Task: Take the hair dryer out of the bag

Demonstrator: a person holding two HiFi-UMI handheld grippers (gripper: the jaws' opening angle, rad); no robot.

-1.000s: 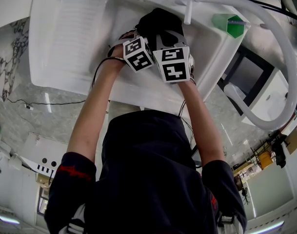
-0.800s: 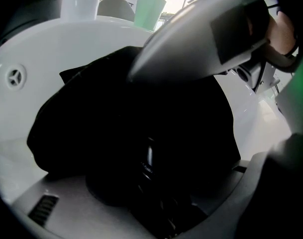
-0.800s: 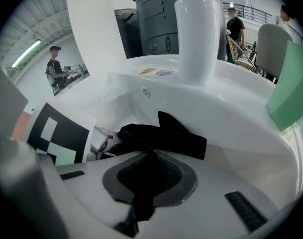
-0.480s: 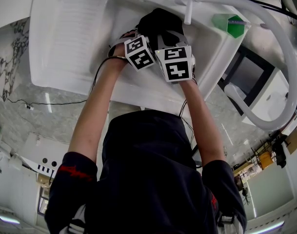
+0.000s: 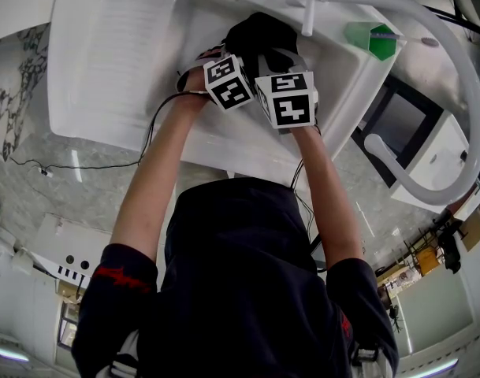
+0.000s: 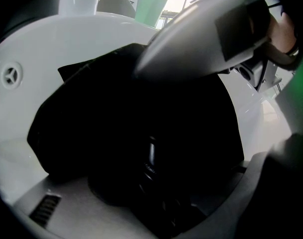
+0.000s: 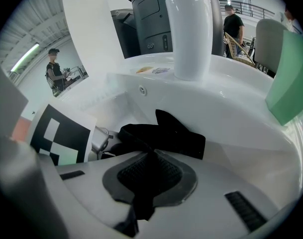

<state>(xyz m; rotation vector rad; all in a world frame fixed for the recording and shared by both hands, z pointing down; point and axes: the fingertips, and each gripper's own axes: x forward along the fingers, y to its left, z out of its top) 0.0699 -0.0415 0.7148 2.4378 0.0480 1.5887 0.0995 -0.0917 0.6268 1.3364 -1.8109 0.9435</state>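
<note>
Since no hair dryer shows anywhere outside the black bag [image 5: 259, 31], the job looks barely begun. The dryer is presumably inside, and all the pulling out is left to do. At left, the left gripper [image 6: 156, 193] has its grey jaws apart round a dark bulk of the bag, too dark to tell whether they clamp it. Soft, matte and crumpled, the bag lies in a smooth, glossy white basin [image 5: 113, 77]. At right, the right gripper [image 7: 141, 203] pinches a fold of the bag's cloth between closed, textured pads [image 7: 161, 176].
</note>
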